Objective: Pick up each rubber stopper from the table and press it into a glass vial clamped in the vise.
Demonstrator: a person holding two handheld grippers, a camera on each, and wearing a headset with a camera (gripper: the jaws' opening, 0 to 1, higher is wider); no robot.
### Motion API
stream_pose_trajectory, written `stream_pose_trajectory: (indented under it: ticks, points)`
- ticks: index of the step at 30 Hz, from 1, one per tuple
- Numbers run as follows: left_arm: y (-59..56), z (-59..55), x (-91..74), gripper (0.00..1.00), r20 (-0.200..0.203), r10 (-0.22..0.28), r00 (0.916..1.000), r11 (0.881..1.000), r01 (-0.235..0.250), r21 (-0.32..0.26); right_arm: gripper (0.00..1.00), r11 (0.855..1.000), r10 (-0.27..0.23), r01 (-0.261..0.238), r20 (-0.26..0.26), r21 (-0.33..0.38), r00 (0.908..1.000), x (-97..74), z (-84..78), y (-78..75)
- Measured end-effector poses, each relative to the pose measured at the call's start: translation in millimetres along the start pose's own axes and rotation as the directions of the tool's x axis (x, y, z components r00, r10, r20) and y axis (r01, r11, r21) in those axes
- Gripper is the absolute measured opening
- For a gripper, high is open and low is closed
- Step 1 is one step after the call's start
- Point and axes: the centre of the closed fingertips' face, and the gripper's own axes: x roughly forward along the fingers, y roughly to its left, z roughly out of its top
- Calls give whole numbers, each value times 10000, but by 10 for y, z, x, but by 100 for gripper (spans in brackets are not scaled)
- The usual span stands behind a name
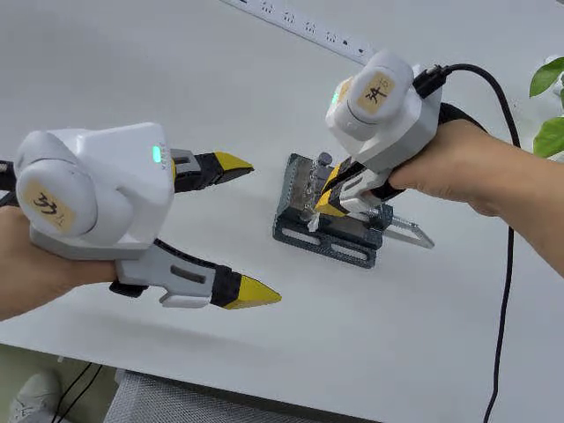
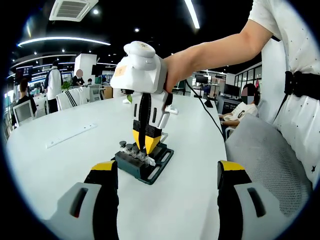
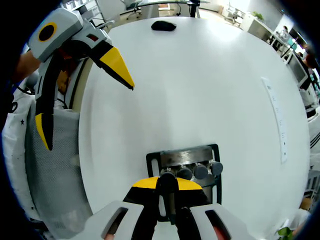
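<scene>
A dark metal vise (image 1: 328,236) stands on the white table and holds a row of glass vials (image 2: 134,150). Three of them show grey rubber stoppers (image 3: 200,171) in their mouths. My right gripper (image 1: 322,206) points down at the near end of the row. It is shut on a dark rubber stopper (image 3: 167,178) right over the end vial. The vise (image 3: 155,159) lies just beyond my right gripper (image 3: 167,184). My left gripper (image 1: 247,229) hovers to the left of the vise, open and holding nothing. In its own view my left gripper (image 2: 166,169) faces the vise (image 2: 159,163).
A white power strip (image 1: 300,22) lies at the far edge of the table. A black cable (image 1: 507,264) runs down the right side, near green leaves (image 1: 551,84). The table's near edge (image 1: 264,392) is close below my left gripper. A black object (image 3: 163,25) lies far across the table.
</scene>
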Motion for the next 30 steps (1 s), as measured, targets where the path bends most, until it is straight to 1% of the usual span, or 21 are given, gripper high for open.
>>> stream_pose_trajectory:
  ticks: [9, 13, 23, 30]
  points:
    - [-26, -11, 7, 80, 11, -38, 10000, 10000, 38, 12, 7, 10000, 7, -7, 104, -2, 9999, 1, 26, 13]
    - [-26, -18, 3, 80, 10, -27, 10000, 10000, 27, -2, 8, 10000, -10, 10, 70, -13, 10000, -1, 20, 9]
    - [-18, -23, -2, 79, 53, 12, 10000, 10000, -12, -46, 7, 9999, 27, -28, -108, -168, 9999, 11, 2, 8]
    - [-20, -32, -1, 79, 60, 16, 10000, 10000, -15, -77, 6, 9996, 11, -21, -378, -268, 9993, 22, -7, 17]
